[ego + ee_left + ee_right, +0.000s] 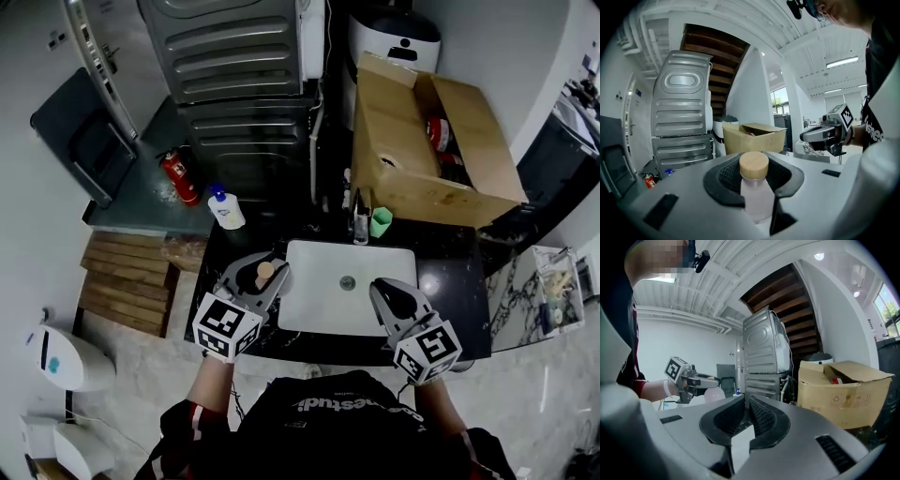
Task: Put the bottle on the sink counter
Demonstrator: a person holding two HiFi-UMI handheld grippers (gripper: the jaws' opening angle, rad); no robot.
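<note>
Bottle (pixel 755 190): pale, cloudy pinkish body, round light-wood cap. Upright, clamped at the shoulder between the left gripper's (pixel 265 270) jaws, above the front left part of the sink counter (pixel 452 281). Counter is glossy black, with a white rectangular basin (pixel 319 305) set in it.

We find the sink (pixel 375 267) set in the middle of the counter (pixel 455 272), the faucet (pixel 361 225) at its back edge and a cup (pixel 381 222) just right of the faucet. A soap dispenser (pixel 226 208) stands at the counter's back left corner and a cardboard box (pixel 412 159) at its back right. Our left gripper (pixel 272 267), with the bottle (pixel 262 277) between its jaws, is over the sink's left edge, and our right gripper (pixel 384 289) over its front right.
</note>
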